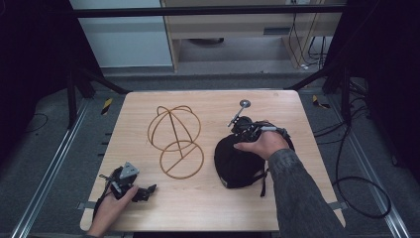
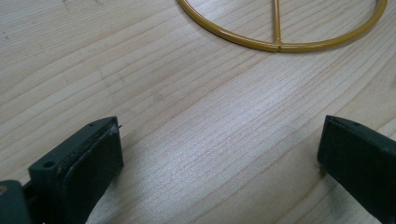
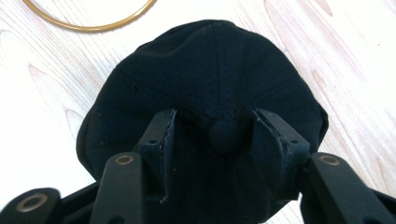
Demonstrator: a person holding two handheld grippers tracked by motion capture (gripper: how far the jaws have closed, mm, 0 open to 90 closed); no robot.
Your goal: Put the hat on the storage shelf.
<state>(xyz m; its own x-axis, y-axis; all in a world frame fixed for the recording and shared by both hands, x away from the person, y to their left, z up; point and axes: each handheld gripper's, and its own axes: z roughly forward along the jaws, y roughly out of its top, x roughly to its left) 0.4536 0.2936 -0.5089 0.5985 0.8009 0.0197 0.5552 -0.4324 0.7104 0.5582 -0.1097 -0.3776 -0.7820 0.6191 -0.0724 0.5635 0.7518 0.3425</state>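
A black cap [image 1: 237, 163] lies crown up on the right half of the wooden table [image 1: 208, 208]. My right gripper [image 1: 246, 136] points down onto the cap. In the right gripper view the gripper [image 3: 216, 126] has a jaw on each side of the cap's [image 3: 210, 70] top button [image 3: 225, 134], with a gap showing on both sides. A gold wire hat stand [image 1: 176, 139] stands at the table's middle. My left gripper [image 1: 148, 191] rests near the front left corner. In the left gripper view it [image 2: 219, 140] is open over bare wood, with the stand's base ring [image 2: 280, 44] ahead.
A thin rod with a round disc [image 1: 244, 104] sticks out behind the right hand. Black frame posts flank the table, and cables [image 1: 356, 188] loop on the floor at the right. Bare wood lies between the stand and the table's front edge.
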